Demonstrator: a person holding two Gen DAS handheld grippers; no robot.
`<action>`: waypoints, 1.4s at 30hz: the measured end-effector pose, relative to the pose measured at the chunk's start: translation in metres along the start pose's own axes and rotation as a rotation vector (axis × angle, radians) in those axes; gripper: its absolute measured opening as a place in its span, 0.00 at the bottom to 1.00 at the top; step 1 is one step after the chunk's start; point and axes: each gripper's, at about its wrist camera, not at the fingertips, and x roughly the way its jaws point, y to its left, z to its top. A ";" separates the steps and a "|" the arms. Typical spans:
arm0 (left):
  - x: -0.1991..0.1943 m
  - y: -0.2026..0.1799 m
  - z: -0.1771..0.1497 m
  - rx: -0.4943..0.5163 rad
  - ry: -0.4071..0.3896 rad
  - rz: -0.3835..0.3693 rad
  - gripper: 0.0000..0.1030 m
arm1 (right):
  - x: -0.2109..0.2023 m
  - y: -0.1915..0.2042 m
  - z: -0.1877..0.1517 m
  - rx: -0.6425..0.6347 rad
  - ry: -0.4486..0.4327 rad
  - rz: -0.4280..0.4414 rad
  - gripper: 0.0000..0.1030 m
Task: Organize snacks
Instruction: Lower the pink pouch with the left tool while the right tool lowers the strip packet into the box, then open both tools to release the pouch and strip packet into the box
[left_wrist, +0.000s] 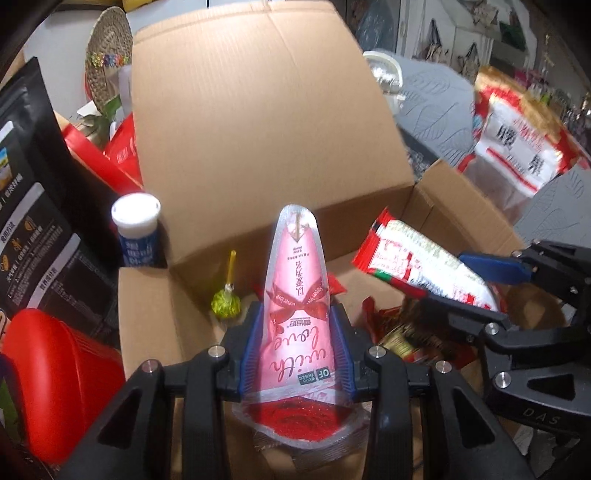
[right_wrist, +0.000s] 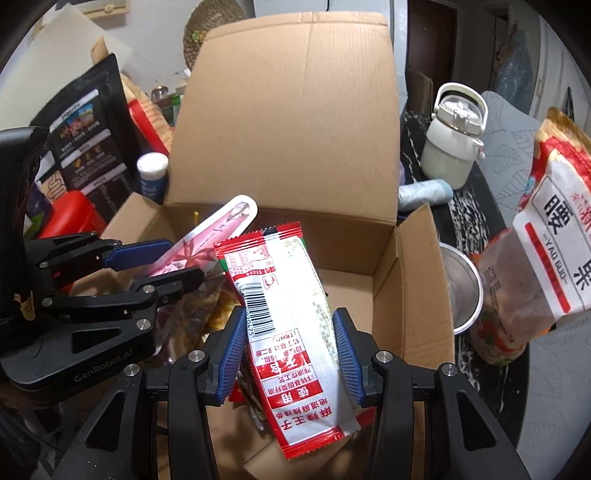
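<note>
My left gripper (left_wrist: 295, 350) is shut on a pink cone-shaped "with love" snack packet (left_wrist: 295, 295), held over the open cardboard box (left_wrist: 258, 110). It shows from the side in the right wrist view (right_wrist: 155, 262), with the pink packet (right_wrist: 218, 229) sticking out. My right gripper (right_wrist: 286, 354) is shut on a red and white spicy snack sachet (right_wrist: 284, 310), also over the box (right_wrist: 288, 110). In the left wrist view the right gripper (left_wrist: 476, 291) and its sachet (left_wrist: 417, 258) are at the right. A green-wrapped lollipop (left_wrist: 226, 301) and several dark wrappers (left_wrist: 399, 332) lie inside the box.
A black pouch (left_wrist: 33, 206), a red tin (left_wrist: 55, 384) and a blue tube with a white cap (left_wrist: 138, 232) stand left of the box. To the right are a cashew bag (right_wrist: 554, 236), a steel cup (right_wrist: 461, 291), a white kettle-shaped bottle (right_wrist: 450, 144) and a grey mat (left_wrist: 436, 107).
</note>
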 end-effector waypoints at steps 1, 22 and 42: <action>0.001 -0.001 0.000 0.001 -0.003 0.004 0.35 | 0.001 -0.001 -0.001 -0.002 0.002 -0.007 0.45; 0.022 0.003 0.009 -0.050 0.107 0.008 0.78 | 0.005 -0.002 0.000 0.024 0.031 -0.031 0.53; -0.058 0.000 0.007 -0.055 -0.035 0.067 0.95 | -0.063 -0.001 -0.005 0.052 -0.063 -0.090 0.56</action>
